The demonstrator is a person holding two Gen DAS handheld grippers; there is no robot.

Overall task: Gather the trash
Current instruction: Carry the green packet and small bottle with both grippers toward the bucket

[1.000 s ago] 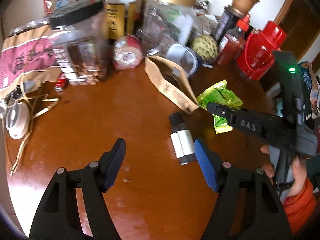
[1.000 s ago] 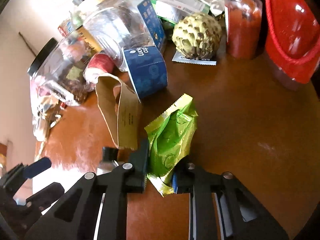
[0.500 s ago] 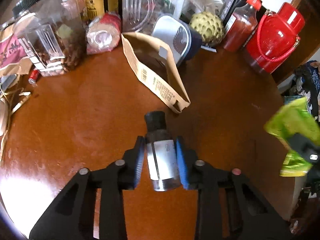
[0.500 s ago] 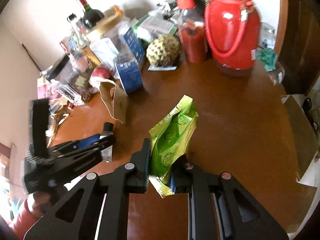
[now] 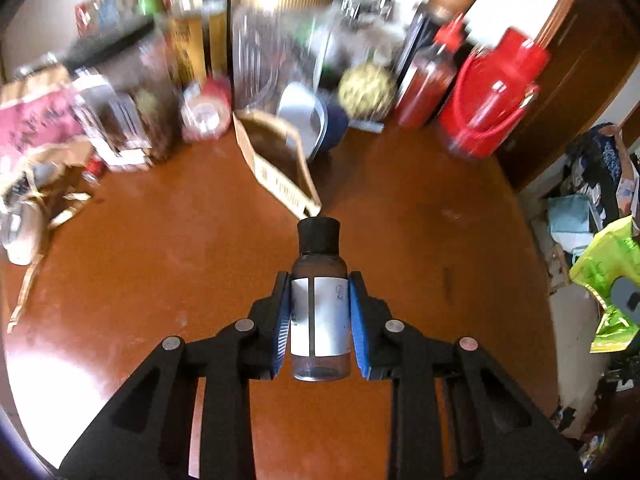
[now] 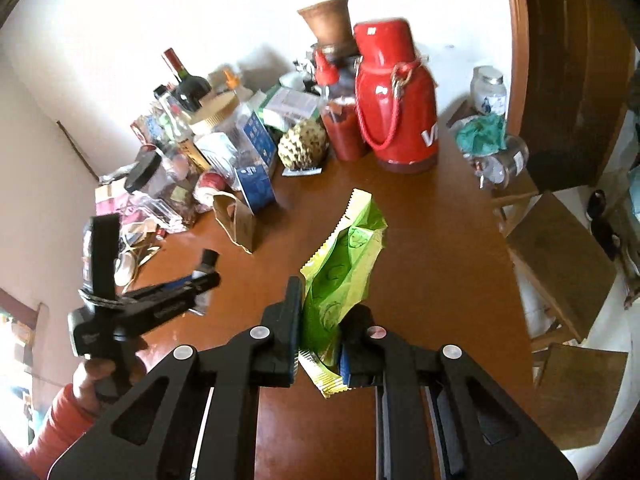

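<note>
Already two pieces are gathered: the small bottle (image 5: 319, 304) sits pinched in the left gripper (image 5: 320, 320), the green wrapper (image 6: 340, 280) in the right gripper (image 6: 320, 344). Beyond the bottle, the brown paper bag (image 5: 280, 168) waits on the table (image 5: 160, 260); no bin shows.

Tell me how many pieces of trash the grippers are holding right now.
2. The left gripper clamps a small black-capped bottle above the table. The right gripper pinches a green snack wrapper, lifted off the table. More trash may hide in the clutter behind.
</note>
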